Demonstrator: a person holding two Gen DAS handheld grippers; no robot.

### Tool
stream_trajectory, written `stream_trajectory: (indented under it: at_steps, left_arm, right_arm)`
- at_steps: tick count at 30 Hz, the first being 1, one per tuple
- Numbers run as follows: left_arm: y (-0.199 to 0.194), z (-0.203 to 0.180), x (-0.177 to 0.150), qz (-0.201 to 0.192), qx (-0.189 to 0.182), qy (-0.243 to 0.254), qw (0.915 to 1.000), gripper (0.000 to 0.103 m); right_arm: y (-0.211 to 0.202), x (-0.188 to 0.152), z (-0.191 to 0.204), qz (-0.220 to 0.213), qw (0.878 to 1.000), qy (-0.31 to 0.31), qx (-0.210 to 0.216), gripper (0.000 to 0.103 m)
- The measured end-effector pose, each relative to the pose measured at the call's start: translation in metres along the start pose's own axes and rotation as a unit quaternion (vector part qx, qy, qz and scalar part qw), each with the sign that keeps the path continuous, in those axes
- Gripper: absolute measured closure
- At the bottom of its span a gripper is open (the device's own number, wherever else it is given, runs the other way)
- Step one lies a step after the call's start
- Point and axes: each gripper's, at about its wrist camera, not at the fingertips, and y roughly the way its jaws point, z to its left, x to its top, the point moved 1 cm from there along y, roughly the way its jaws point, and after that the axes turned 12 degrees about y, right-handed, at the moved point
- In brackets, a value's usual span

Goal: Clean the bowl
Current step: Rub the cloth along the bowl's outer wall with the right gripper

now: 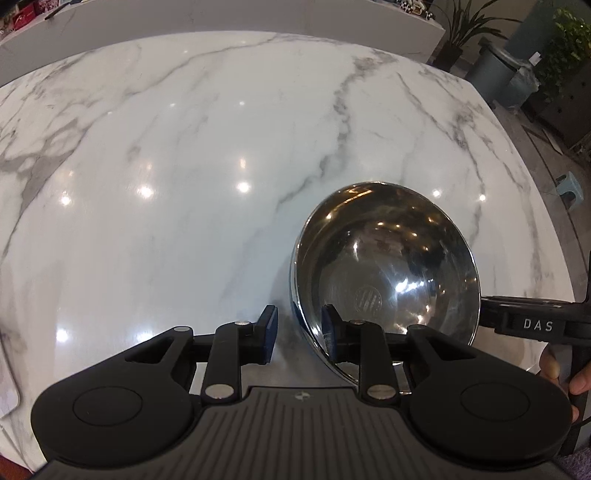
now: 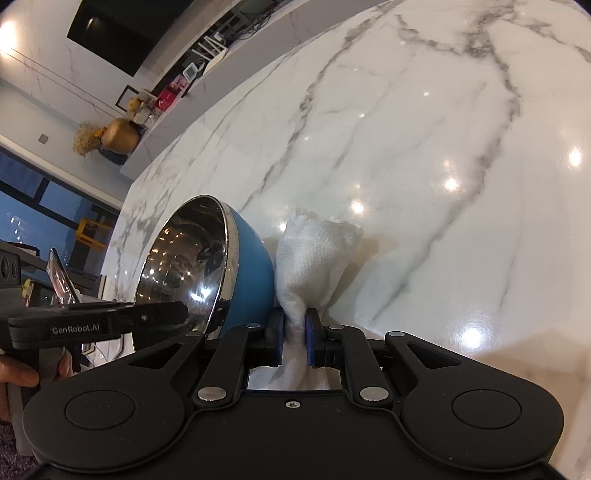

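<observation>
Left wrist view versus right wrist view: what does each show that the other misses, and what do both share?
Only the left wrist view shows the left hand-held gripper straddling the bowl's rim, one pad inside and one outside, with a visible gap, and potted plants. Only the right wrist view shows the right hand-held gripper shut on a white cloth beside the bowl's blue outside, plus a dark screen. Both show the tilted steel-lined bowl and the marble table.

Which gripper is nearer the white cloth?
Right. The right gripper is clamped on the white cloth; the left gripper straddles the bowl rim, cloth outside its view.
</observation>
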Motion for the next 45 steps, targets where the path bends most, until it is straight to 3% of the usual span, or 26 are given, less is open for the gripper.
stream_trajectory:
  at_steps: [3,11,27,36,41,45]
  left_arm:
    - [0.000,-0.003,0.001,0.003,-0.001,0.011,0.9999,0.084]
    - [0.000,-0.008,0.003,0.001,0.001,0.054,0.9986,0.085]
    - [0.003,-0.009,0.010,0.004,0.004,0.103,0.9946,0.087]
    - [0.003,-0.008,0.013,0.013,0.007,0.126,0.9920,0.087]
    - [0.003,-0.013,0.010,0.015,0.010,0.134,0.9908,0.087]
    - [0.004,-0.015,0.009,0.018,0.013,0.138,0.9902,0.087]
  right_arm:
    - [0.000,-0.001,0.002,0.004,1.000,-0.002,-0.001,0.092]
    - [-0.003,-0.005,0.004,0.010,1.000,-0.007,0.000,0.092]
    - [-0.036,0.010,0.018,-0.027,0.999,-0.039,0.018,0.091]
    - [-0.017,0.019,-0.016,0.013,0.996,-0.008,0.088,0.092]
    - [0.003,0.020,-0.022,0.045,0.995,-0.022,0.081,0.092]
    - [0.005,0.020,-0.022,0.048,0.995,-0.030,0.085,0.092]
